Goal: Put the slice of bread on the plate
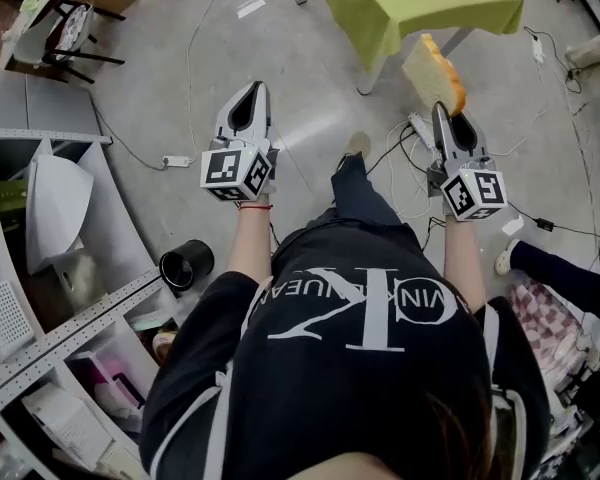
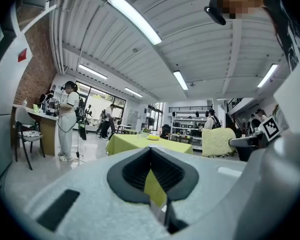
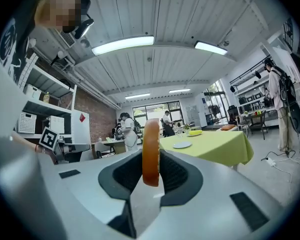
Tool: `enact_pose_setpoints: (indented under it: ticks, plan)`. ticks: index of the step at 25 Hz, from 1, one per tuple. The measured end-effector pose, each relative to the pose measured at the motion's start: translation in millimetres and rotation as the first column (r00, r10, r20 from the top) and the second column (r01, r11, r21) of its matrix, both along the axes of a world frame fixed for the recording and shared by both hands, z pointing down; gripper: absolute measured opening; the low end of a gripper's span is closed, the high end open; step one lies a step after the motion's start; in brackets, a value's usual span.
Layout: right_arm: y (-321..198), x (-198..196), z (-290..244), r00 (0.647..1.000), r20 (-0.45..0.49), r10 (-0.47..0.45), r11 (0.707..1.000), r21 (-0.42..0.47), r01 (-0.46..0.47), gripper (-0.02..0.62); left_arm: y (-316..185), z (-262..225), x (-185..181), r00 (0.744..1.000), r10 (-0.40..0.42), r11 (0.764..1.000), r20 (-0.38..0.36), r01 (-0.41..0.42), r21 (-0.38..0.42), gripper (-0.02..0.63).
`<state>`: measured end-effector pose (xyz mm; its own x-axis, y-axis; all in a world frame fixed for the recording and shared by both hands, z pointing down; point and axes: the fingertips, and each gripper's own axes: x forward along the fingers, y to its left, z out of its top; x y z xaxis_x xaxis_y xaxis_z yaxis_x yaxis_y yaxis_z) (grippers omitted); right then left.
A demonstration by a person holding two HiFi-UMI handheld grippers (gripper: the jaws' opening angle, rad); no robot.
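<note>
The slice of bread (image 1: 435, 73) is judged to be light, soft and easily crushed or torn, so it is best taken near the crust with gentle pressure. It is held upright in the upper right of the head view. Its lower edge is clamped between the fingers of the right gripper (image 1: 442, 110), and most of it stands out beyond the tips. In the right gripper view it is seen edge-on at centre frame. The plate (image 3: 182, 145) is seen well beyond it, right of centre, on the green-clothed bench (image 3: 215, 149). The fingers of the left gripper (image 1: 252, 90) lie together on nothing.
</note>
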<state>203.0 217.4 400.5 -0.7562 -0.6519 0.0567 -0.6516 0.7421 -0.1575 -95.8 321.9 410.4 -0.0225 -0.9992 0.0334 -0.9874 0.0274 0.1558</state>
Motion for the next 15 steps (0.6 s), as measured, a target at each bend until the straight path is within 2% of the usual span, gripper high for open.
enact_pose_setpoints:
  ticks: [4, 7, 15]
  plan:
    - [-31.9, -14.1, 13.7, 1.0, -0.027, -0.015, 0.999, -0.029, 0.014, 0.092, -31.0, 4.9, -14.3, 1.0, -0.004, 1.0, 0.003, 0.004, -0.026, 0.011]
    - [-65.4, -22.9, 12.0, 1.0, -0.009, -0.011, 0.999, -0.043, 0.011, 0.092, -60.4, -1.4, -27.6, 1.0, -0.014, 0.999, 0.027, 0.015, -0.032, 0.011]
    - [-142.1, -49.2, 3.0, 1.0, 0.019, -0.009, 0.999, -0.048, 0.01, 0.092, -151.1, -9.4, -27.8, 0.997, 0.068, 0.997, 0.03, -0.067, -0.037, 0.011]
